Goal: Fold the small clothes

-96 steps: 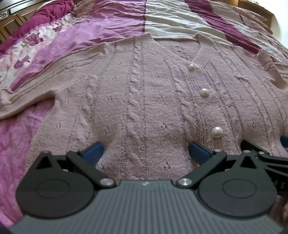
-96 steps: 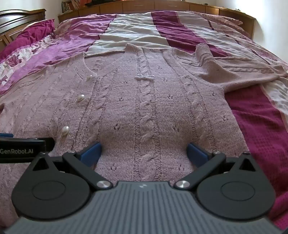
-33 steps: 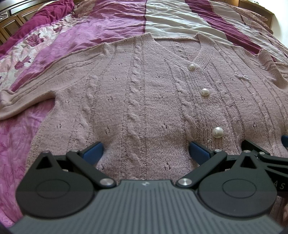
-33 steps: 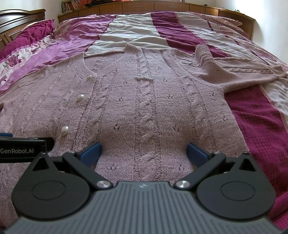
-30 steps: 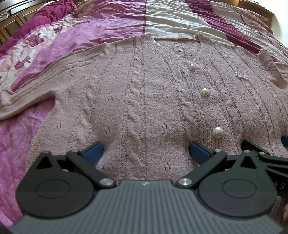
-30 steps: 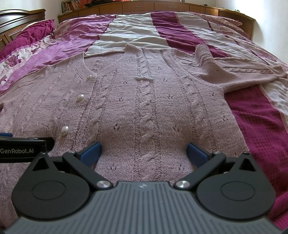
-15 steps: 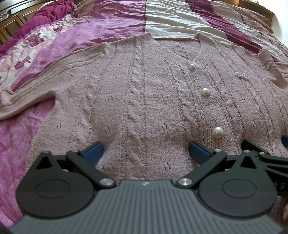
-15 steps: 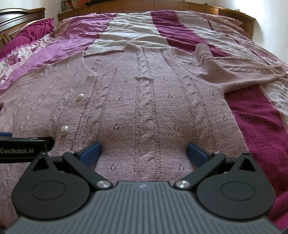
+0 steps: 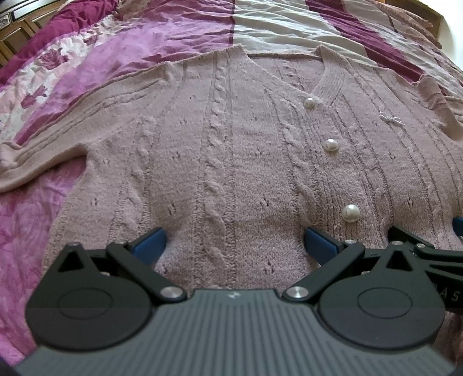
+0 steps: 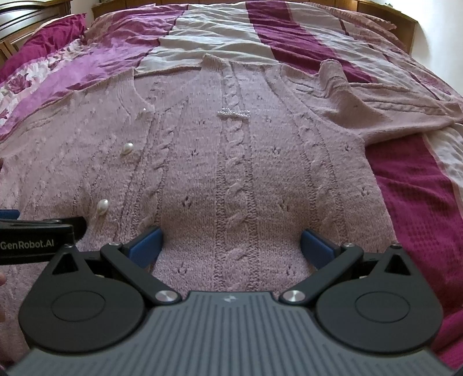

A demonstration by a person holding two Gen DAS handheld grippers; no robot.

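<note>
Cardigan [image 9: 231, 162] under me was soft knitted wool-like yarn, fuzzy matt pile, raised cable ribs and small eyelet holes. Its 3 buttons [image 9: 350, 213] looked pearly, smooth and glossy. Small brooch [image 10: 233, 112] on the chest was sparkly, beaded or rhinestone, could not tell which. Bedspread [image 10: 220, 31] was woven cloth: the purple band had a satin sheen and creases, the maroon part by my right side looked waffle-textured and matt. Headboard [image 10: 26, 11] was dark polished wood. My left gripper [image 9: 234, 245] had matt black plastic arms, blue rubbery-looking pads [image 9: 149, 244], shiny metal pivot pins, ribbed grey matt housing. My right gripper [image 10: 231, 244] was the same build.
</note>
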